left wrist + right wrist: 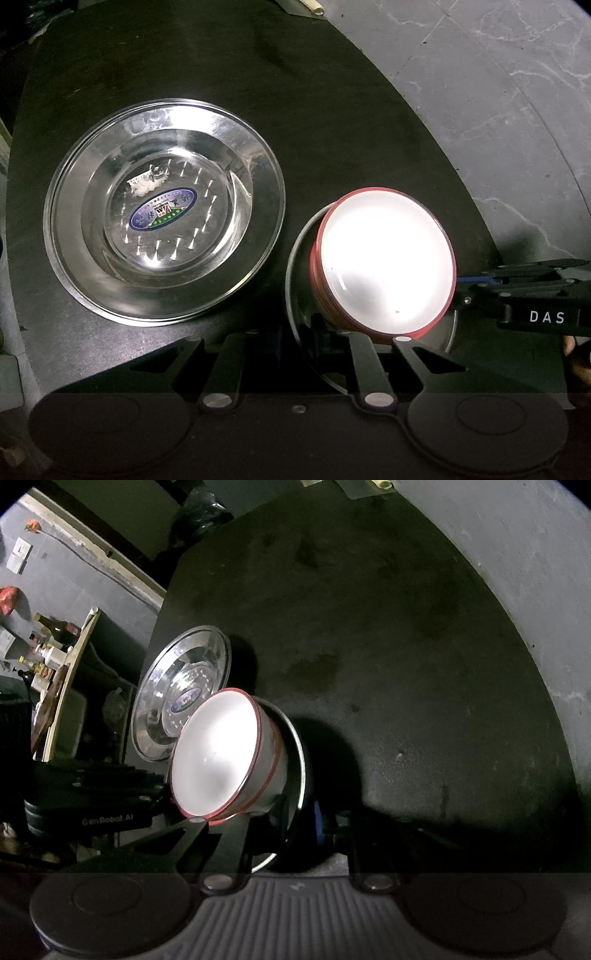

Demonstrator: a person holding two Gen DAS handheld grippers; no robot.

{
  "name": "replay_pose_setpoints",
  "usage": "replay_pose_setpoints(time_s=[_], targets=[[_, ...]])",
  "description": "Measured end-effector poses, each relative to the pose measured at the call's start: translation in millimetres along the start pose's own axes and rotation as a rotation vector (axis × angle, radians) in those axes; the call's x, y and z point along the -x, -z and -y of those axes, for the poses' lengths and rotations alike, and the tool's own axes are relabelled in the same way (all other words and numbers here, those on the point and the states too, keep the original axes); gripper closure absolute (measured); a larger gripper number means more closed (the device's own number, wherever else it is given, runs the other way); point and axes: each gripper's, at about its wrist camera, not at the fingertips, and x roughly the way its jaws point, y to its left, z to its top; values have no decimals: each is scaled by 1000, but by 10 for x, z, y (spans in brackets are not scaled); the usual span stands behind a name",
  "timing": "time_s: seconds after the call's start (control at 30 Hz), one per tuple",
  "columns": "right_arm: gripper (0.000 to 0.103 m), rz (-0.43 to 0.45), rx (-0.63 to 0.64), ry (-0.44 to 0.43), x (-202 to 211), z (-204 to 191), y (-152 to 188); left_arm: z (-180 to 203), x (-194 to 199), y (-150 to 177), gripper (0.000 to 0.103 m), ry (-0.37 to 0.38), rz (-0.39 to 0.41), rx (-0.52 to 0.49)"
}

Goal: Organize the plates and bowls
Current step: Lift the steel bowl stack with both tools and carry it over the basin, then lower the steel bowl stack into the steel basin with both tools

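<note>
A steel dish (pixel 164 210) with a blue oval label lies on the black round table (pixel 295 92); it also shows in the right wrist view (pixel 173 698). A white bowl with a red rim (pixel 386 258) sits on a second steel plate (pixel 299 295). My left gripper (pixel 295 339) is open, its right finger at the bowl's near edge. My right gripper (pixel 480 284) reaches in from the right at the bowl's rim. In the right wrist view the bowl (pixel 218 760) and plate (pixel 301 760) sit between its fingers (pixel 192 834), which look open.
Grey marble floor (pixel 498 110) lies beyond the table's curved right edge. A shelf with bottles (pixel 48 646) stands off the table to the left. The far half of the table (pixel 369 627) carries only stains.
</note>
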Motion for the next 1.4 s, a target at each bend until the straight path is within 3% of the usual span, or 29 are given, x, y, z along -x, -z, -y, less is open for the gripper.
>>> replay_pose_setpoints(time_s=[1.4], targets=[[87, 56, 31, 11, 196, -84, 23, 84, 185, -42, 89, 24, 62, -47]])
